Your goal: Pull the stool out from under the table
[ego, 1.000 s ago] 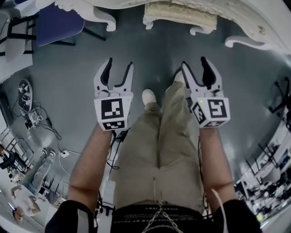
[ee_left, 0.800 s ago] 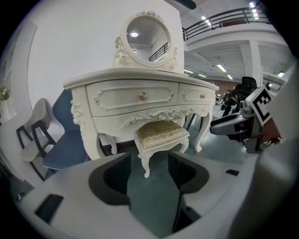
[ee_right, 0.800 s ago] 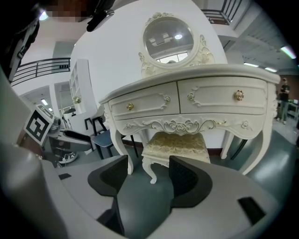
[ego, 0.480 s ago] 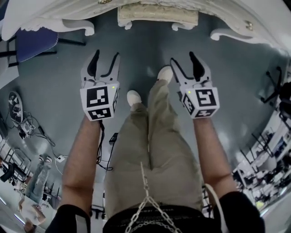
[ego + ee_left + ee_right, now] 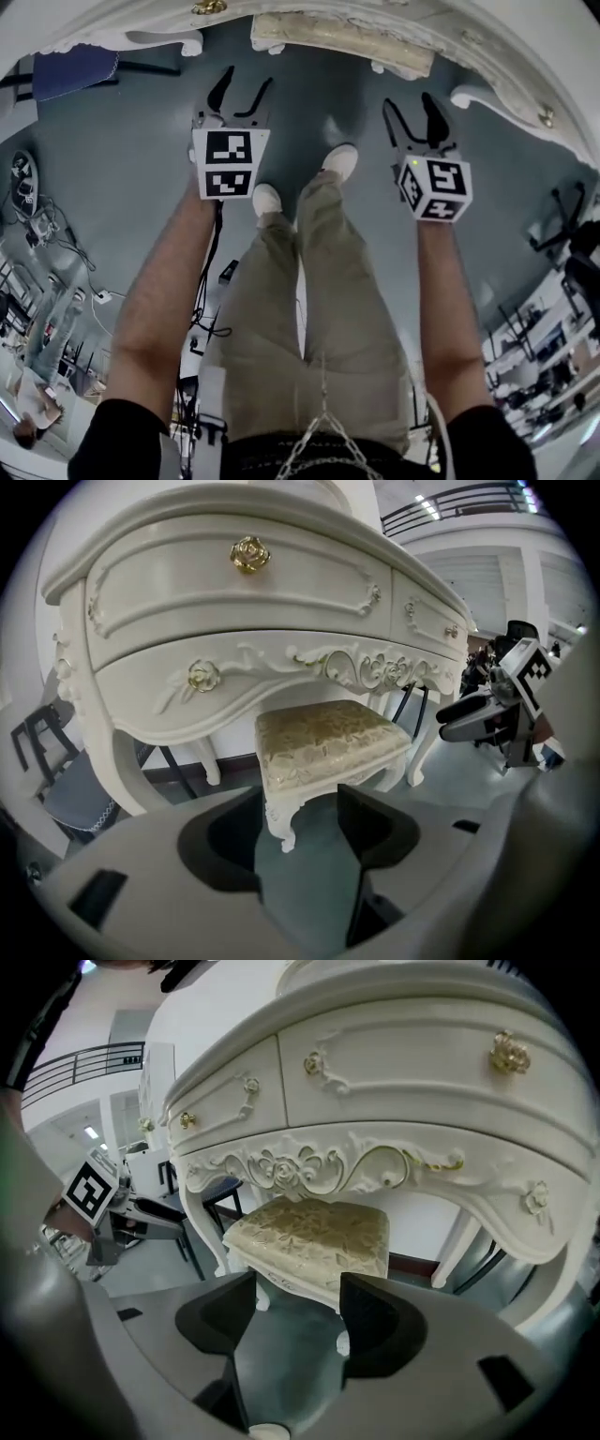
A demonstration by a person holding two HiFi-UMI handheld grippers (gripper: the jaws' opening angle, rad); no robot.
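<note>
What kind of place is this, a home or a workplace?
Probably a large lab or studio hall, not a home: an ornate white dressing table with its stool stands on a grey floor, with loose cables and a blue chair nearby.

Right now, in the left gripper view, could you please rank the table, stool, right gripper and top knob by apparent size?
Largest to smallest:
1. table
2. stool
3. right gripper
4. top knob
</note>
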